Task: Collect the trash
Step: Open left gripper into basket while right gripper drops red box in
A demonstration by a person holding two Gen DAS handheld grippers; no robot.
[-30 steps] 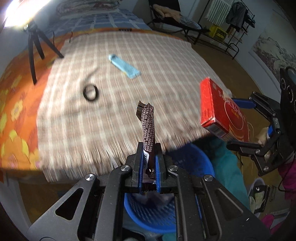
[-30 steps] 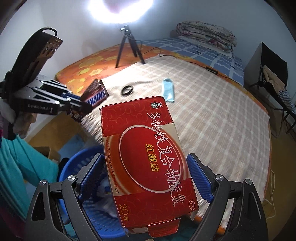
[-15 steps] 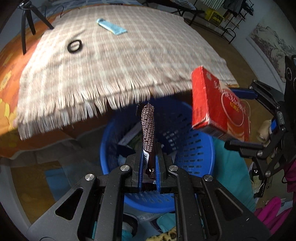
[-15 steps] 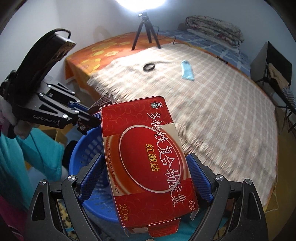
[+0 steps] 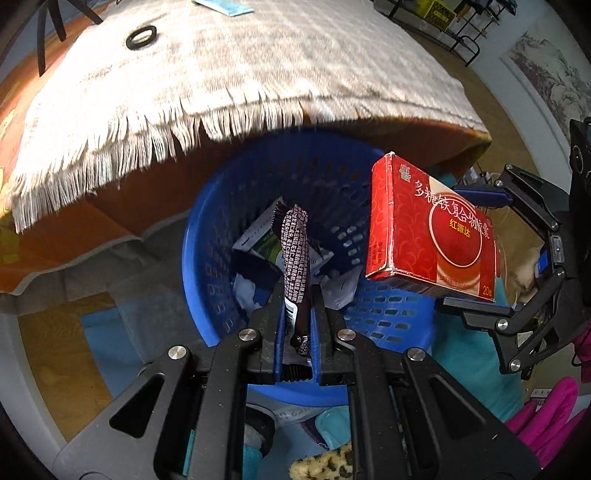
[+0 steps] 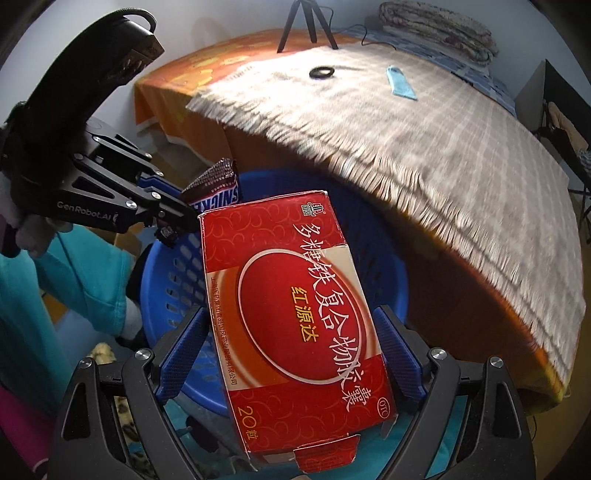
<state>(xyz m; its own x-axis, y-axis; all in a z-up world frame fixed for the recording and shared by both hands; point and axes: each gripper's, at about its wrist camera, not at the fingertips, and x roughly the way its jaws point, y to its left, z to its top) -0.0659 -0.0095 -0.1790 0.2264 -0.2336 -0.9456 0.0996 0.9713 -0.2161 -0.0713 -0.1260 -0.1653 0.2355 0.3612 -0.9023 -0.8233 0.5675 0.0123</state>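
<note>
My left gripper (image 5: 297,314) is shut on a brown Snickers wrapper (image 5: 295,258), held upright over the blue perforated basket (image 5: 207,236). The basket holds several wrappers and packets (image 5: 258,240). My right gripper (image 6: 288,354) is shut on a red medicine box (image 6: 295,295), held over the basket's right rim (image 6: 399,273). The box also shows in the left wrist view (image 5: 428,236), with the right gripper (image 5: 476,251) behind it. The left gripper (image 6: 173,218) and wrapper (image 6: 214,184) show in the right wrist view.
A bed with a fringed plaid blanket (image 5: 258,66) overhangs the basket. On it lie a black ring (image 5: 141,36) and a light-blue packet (image 6: 400,83). A tripod (image 6: 306,18) stands behind. Teal cloth (image 6: 81,266) and pink cloth (image 5: 546,413) lie on the floor.
Both grippers have moved down and forward from above the bed to over the basket, still holding the wrapper and the box. The basket's inside has come into view.
</note>
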